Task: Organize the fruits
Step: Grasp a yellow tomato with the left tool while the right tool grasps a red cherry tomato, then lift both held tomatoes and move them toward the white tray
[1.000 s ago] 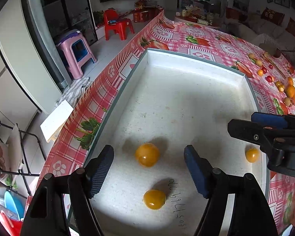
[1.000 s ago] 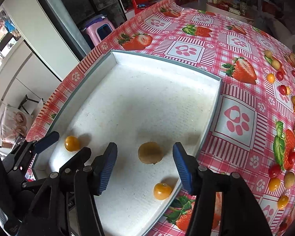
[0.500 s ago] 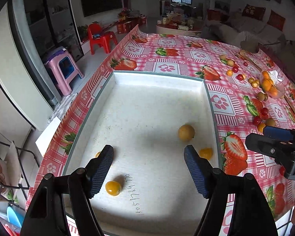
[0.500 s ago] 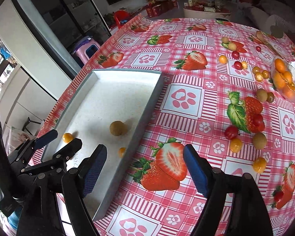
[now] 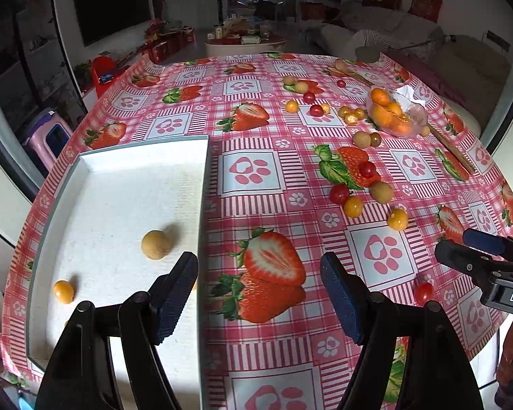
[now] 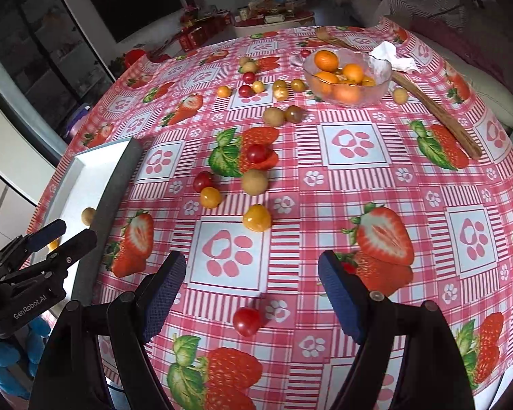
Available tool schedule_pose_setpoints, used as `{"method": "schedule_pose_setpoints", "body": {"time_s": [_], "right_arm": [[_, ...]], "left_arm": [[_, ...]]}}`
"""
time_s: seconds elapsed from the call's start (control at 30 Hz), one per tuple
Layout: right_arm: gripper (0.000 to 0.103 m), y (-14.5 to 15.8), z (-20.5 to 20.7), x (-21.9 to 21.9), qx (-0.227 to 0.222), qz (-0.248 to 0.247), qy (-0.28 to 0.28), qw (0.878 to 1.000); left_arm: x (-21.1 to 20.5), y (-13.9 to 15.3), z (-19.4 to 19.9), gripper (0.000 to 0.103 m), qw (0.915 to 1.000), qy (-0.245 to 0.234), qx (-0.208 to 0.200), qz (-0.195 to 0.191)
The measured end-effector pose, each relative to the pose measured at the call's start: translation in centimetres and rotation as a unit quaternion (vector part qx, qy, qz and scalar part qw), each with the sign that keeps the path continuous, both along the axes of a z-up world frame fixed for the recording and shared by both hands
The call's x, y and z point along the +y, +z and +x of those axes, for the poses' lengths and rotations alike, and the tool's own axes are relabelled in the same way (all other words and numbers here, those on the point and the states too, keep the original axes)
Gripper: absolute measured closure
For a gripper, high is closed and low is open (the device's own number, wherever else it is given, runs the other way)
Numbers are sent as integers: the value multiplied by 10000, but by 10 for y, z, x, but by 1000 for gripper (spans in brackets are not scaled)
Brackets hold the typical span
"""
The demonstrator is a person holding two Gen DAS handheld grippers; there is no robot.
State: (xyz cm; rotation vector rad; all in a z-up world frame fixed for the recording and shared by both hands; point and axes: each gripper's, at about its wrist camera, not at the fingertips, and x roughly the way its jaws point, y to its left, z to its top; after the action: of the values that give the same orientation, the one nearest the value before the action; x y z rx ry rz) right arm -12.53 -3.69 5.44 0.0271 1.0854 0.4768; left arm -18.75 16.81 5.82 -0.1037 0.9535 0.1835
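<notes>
Fruits scattered across the checked worktop (image 6: 325, 205), from a white tray (image 5: 119, 188) at left holding a tan longan (image 5: 155, 244) and a small yellow fruit (image 5: 64, 291), to a glass bowl of oranges (image 6: 347, 77) at upper right. Left tool (image 5: 259, 299) open and empty beside the tray's edge. Right tool (image 6: 251, 299) spread wide, just widened, empty above a red cherry tomato (image 6: 246, 321).

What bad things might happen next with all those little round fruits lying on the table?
1. The red tomato lies loose on the tablecloth just ahead of the open right gripper; a clumsy nudge might send it rolling toward the table's edge.
2. The tray has a raised wall; a fruit carried too low might bump it and drop.
3. Soft tomatoes could get squashed if squeezed hard.
</notes>
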Motion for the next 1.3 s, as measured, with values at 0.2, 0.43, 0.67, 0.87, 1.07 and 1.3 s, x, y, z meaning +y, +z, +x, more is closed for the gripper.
{"method": "schedule_pose_setpoints", "body": {"time_s": [0.2, 0.43, 0.67, 0.87, 1.07, 1.3], "right_arm": [[20, -15, 0, -41, 1, -199, -297, 9994], [20, -26, 3, -57, -62, -313, -395, 9987], [20, -38, 5, -50, -141, -527, -333, 9980], [23, -40, 3, -40, -360, -765, -194, 9962], [41, -39, -1, -31, -566, -1019, -116, 9931], [79, -36, -2, -31, -611, -924, -62, 9938]], "left_arm": [[-28, -21, 25, 28, 9995, -85, 221, -202], [-46, -37, 51, 28, 9990, -30, 369, -268], [-55, -50, 76, 28, 9985, 113, 472, -261], [-60, -50, 83, 39, 9988, 256, 405, -114], [-61, -47, 84, 71, 9989, 280, 345, -134], [-54, -46, 73, 81, 9984, 193, 246, -464]]}}
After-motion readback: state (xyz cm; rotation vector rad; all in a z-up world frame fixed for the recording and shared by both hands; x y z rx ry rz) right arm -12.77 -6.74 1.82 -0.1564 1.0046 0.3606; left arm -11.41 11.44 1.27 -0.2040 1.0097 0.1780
